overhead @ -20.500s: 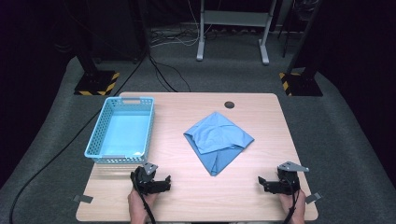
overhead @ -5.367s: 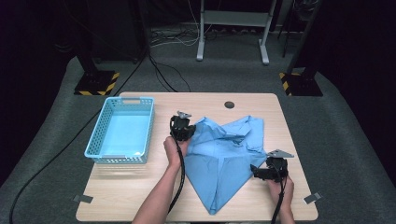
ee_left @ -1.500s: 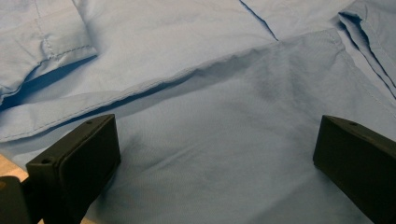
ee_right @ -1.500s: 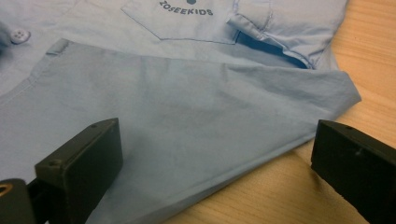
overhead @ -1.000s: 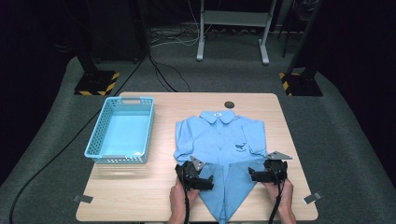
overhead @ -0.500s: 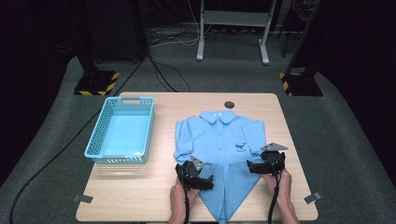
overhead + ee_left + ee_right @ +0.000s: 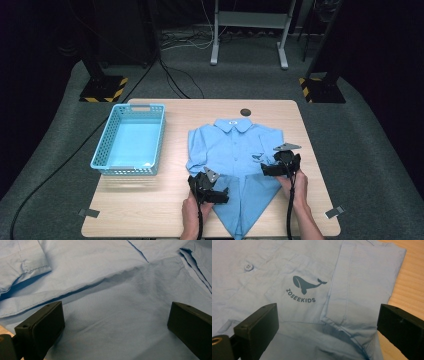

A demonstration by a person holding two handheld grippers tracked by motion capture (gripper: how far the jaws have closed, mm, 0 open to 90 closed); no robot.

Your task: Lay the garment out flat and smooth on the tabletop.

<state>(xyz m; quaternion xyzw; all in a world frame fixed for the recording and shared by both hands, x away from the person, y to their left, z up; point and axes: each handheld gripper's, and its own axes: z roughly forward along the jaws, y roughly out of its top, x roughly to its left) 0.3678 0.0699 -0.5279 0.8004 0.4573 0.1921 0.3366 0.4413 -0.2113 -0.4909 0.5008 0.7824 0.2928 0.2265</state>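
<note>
Jaws stand wide apart on both our tools, gripping nothing: the left gripper [image 7: 209,188] hovers over the shirt's lower front, the right gripper [image 7: 280,163] beside the chest pocket. On that pocket we read "ZOSEEKIDS" under a dark whale print [image 7: 306,284]. The light blue shirt [image 7: 235,155] is smooth woven cotton with stitched seams and a white button [image 7: 248,266], spread collar-up on the pale wooden table [image 7: 150,205]. A turquoise plastic lattice basket [image 7: 102,150] sits well apart.
</note>
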